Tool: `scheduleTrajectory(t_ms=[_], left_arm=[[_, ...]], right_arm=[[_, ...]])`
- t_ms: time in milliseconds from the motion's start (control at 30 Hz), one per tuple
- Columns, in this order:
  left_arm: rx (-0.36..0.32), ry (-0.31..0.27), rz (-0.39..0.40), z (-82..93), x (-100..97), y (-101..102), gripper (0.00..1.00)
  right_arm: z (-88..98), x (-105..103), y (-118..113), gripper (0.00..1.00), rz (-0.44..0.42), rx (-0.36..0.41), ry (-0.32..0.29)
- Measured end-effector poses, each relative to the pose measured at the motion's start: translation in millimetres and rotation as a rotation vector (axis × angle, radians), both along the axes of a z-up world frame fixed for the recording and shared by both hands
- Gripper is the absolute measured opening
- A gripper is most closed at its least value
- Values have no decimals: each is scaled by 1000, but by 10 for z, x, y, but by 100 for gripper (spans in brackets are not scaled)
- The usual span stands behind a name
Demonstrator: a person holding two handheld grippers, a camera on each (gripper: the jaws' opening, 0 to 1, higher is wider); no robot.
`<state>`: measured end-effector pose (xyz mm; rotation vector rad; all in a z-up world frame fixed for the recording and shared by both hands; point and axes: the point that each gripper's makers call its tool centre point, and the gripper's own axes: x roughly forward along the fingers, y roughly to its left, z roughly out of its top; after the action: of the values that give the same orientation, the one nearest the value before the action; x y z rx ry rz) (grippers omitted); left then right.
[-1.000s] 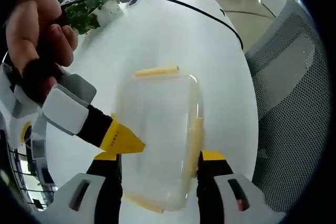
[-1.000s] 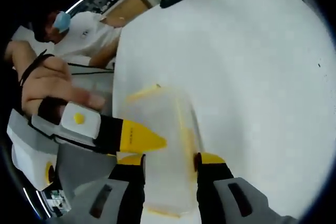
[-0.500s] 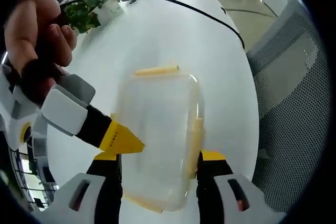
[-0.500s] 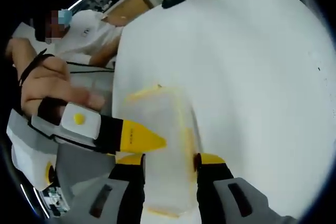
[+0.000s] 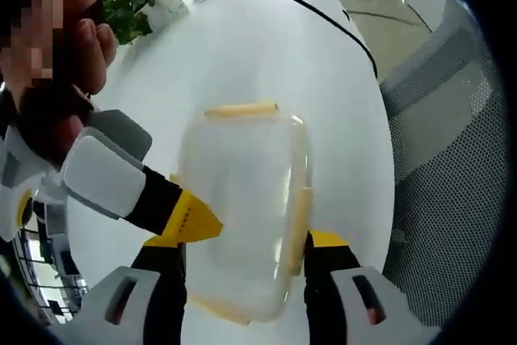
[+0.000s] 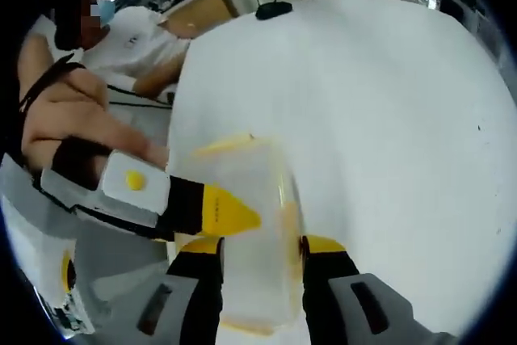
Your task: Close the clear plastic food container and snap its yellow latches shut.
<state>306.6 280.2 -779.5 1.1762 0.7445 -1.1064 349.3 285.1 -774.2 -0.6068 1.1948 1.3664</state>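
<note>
Jaws of both grippers astride clear container [image 5: 242, 208] on white table [image 5: 266, 54]

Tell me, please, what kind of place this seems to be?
Probably an office or a lab workroom. A large white table holds the clear container, a mesh office chair stands beside it, and a potted plant and a black cable lie further along.

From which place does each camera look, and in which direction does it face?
Left gripper view: rides on the left tongs, facing down along them at the clear container on the white table; a hand shows upper left.
Right gripper view: rides on the right tongs, facing down at the same container; a hand shows at left.
Shared: container, its yellow latches, the table, and the other tongs entering from the left.
</note>
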Motion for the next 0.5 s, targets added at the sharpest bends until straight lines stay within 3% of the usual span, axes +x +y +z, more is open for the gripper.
scheduleTrajectory(t_ms=[167, 300, 500], left_arm=[[30, 20, -58, -49, -84, 28, 68], [50, 70, -84, -69, -175, 44, 82], [33, 119, -93, 4, -129, 59, 77]], right_arm=[[38, 1, -38, 36, 15, 16, -83], [95, -18, -81, 36, -9, 50, -115], [140, -50, -170, 37, -22, 56, -158]])
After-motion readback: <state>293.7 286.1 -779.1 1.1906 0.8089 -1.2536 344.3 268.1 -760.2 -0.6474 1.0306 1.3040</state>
